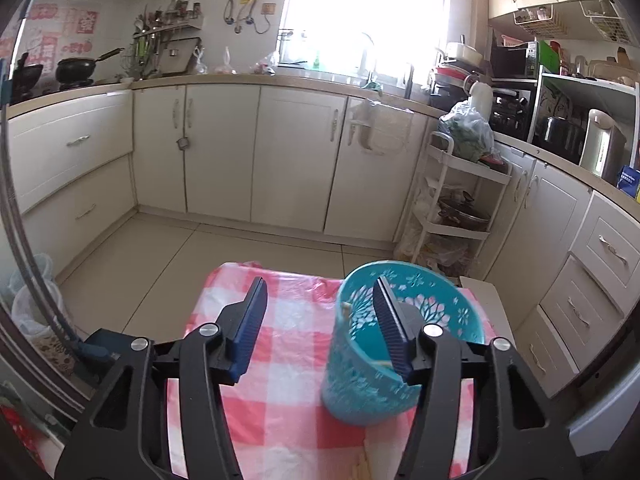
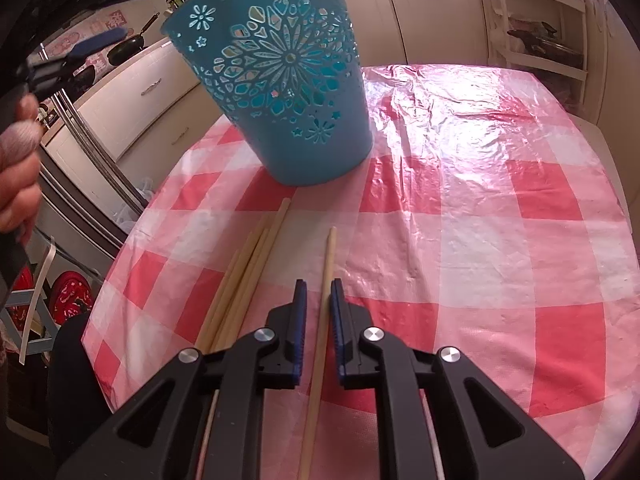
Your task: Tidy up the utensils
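A teal cut-out basket (image 2: 280, 80) stands upright on the table's red-and-white checked cloth (image 2: 480, 240). Several pale wooden chopsticks (image 2: 240, 292) lie in a loose bundle in front of it. One single chopstick (image 2: 327, 264) lies apart, running between the fingers of my right gripper (image 2: 318, 284). Its jaws stand narrowly apart, with a sliver of gap on each side of the stick. In the left wrist view, my left gripper (image 1: 321, 280) hangs open and empty above the basket (image 1: 360, 380). Its right finger is over the basket's mouth, where pale stick ends show.
A person's hand (image 2: 16, 168) is at the left edge of the right wrist view. Beyond the table stand a white trolley rack (image 1: 452, 208) and cream kitchen cabinets (image 1: 296, 160) around a tiled floor (image 1: 180, 264). The table's far edge is just behind the basket.
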A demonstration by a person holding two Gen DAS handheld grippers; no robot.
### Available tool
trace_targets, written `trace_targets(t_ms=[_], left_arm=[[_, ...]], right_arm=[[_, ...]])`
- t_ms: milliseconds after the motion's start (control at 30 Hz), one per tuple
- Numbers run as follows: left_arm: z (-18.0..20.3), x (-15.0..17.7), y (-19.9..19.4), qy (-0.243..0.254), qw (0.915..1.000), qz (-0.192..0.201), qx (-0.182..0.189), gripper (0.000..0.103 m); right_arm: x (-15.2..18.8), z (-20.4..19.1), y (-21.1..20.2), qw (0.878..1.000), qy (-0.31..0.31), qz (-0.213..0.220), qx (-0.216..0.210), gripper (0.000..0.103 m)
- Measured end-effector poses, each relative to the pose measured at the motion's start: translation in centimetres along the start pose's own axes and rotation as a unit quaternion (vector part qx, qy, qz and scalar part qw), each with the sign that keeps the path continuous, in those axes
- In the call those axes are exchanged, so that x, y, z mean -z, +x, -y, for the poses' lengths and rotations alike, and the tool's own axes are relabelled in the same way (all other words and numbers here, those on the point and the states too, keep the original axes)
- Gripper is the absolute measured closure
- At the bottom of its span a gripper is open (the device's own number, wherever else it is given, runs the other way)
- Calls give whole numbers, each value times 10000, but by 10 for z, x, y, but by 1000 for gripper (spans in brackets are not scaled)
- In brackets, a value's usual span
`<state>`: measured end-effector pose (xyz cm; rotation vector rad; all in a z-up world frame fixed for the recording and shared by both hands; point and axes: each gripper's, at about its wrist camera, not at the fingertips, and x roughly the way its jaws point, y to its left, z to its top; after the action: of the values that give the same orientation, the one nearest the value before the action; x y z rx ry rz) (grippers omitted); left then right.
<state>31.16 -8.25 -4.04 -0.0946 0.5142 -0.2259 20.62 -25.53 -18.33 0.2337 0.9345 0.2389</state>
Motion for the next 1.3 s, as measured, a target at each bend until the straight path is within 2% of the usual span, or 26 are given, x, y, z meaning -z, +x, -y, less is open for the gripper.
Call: trace_targets(t_ms=[100, 167, 233, 300, 367, 433, 500, 600, 733, 833, 967, 1133, 1300], left_arm=[[-25, 28, -18, -93, 9995, -250, -155, 47], [-41, 54, -24, -157, 9981, -534, -250, 46], [-54, 75, -27, -231, 9961, -777, -352, 46], [-64, 92, -30, -349, 9941, -943, -404, 46], [-73, 106, -35, -443, 9924, -1063, -427, 46], [-80, 119, -40, -472, 9913, -1148, -446, 43], [-86, 128, -43, -458, 9901, -1241, -478, 42], [-96, 142, -43, -512, 9883, -1344, -511, 42], [-100, 152, -38, -602, 9875, -1347, -551, 41], [-99, 155, -34, -629, 9872, -1366, -536, 40], [-95, 152, -29, -569, 9879, -1347, -519, 39], [-99, 149, -23, -679, 9871, -1352, -524, 39], [-102, 152, -18, -769, 9861, -1381, -508, 39]], right_arm=[[1, -6, 1, 9998, -150, 8, 159, 92], [2, -15, 3, 9979, -453, 8, 467, 97], [4, -26, 5, 9939, -811, 17, 748, 97], [5, -27, 4, 9931, -850, -14, 812, 97], [5, -17, -4, 9970, -526, -84, 567, 98], [3, -5, -22, 9997, -122, 44, 187, 98], [-1, 9, -46, 9985, 358, 322, -251, 98], [-12, 25, -84, 9888, 903, 859, -823, 98], [-42, 19, -124, 9771, 958, 1453, -1229, 98], [-77, 4, -149, 9671, 803, 1868, -1532, 98], [-121, -10, -173, 9545, 625, 2258, -1846, 98], [-167, -26, -184, 9482, 421, 2683, -1648, 98], [-182, -37, -164, 9551, 65, 2863, -760, 98]])
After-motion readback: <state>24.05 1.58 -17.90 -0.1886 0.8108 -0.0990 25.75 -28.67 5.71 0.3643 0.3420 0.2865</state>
